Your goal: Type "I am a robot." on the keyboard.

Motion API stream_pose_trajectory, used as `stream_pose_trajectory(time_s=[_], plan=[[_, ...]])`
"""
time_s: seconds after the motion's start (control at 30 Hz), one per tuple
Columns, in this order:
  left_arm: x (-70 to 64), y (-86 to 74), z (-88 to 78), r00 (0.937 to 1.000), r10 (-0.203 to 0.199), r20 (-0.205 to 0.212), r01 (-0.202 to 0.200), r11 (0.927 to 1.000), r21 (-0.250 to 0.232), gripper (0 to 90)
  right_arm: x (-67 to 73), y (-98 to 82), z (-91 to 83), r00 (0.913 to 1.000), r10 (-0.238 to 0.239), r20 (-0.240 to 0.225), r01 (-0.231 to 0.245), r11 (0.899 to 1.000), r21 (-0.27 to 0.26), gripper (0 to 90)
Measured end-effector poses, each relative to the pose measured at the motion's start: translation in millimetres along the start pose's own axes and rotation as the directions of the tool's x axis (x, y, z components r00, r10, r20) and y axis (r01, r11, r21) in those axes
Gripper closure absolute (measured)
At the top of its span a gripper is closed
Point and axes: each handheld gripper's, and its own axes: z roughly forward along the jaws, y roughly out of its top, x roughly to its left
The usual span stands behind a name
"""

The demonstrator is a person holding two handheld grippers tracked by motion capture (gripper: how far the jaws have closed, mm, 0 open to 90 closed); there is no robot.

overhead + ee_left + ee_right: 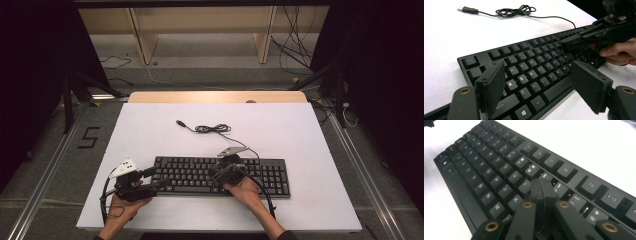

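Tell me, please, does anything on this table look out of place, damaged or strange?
One thing stands out: the keyboard is not plugged in. Its cable lies in a loose tangle on the white table behind it, and the USB plug rests free. The keyboard itself lies straight and looks undamaged.
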Motion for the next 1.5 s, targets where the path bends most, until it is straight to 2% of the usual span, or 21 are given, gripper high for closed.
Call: stream_pose_trajectory(time_s=[0.1, 0.4, 0.73, 1.0, 1.27, 1.5], plan=[[0.2, 0.0, 0.0, 1.0000, 0.000, 0.000, 0.000, 1.0000, 0.000, 27.1, -1.3, 0.5, -1.2, 0.9998, 0.019, -0.008, -0.019, 1.000, 0.000, 90.0], [0.8, -0.1, 0.3, 1.0000, -0.005, -0.001, 0.005, 1.0000, -0.001, 27.2, -2.5, 4.1, -11.3, 0.9983, 0.042, -0.039, -0.045, 0.997, -0.063, 78.1], [0.8, 0.3, 1.0, 1.0000, -0.004, 0.000, 0.004, 1.0000, 0.001, 27.6, -0.8, 4.8, -18.4, 0.9973, 0.034, -0.064, -0.040, 0.995, -0.086, 61.7], [-1.4, 2.1, 6.6, 0.9999, -0.004, 0.012, 0.004, 1.0000, 0.009, 29.7, 5.7, 2.2, -26.5, 0.9965, 0.007, -0.083, -0.016, 0.994, -0.108, 52.3], [-2.5, 6.2, 14.7, 0.9997, -0.012, 0.020, 0.012, 0.9997, 0.022, 36.0, 8.7, -5.3, -33.8, 0.9956, -0.003, -0.094, -0.008, 0.993, -0.121, 48.0], [-5.3, 12.1, 27.0, 0.9999, 0.002, 0.016, -0.002, 0.9989, 0.047, 45.9, 10.1, -8.9, -41.0, 0.9939, -0.001, -0.110, -0.015, 0.989, -0.149, 46.0]])
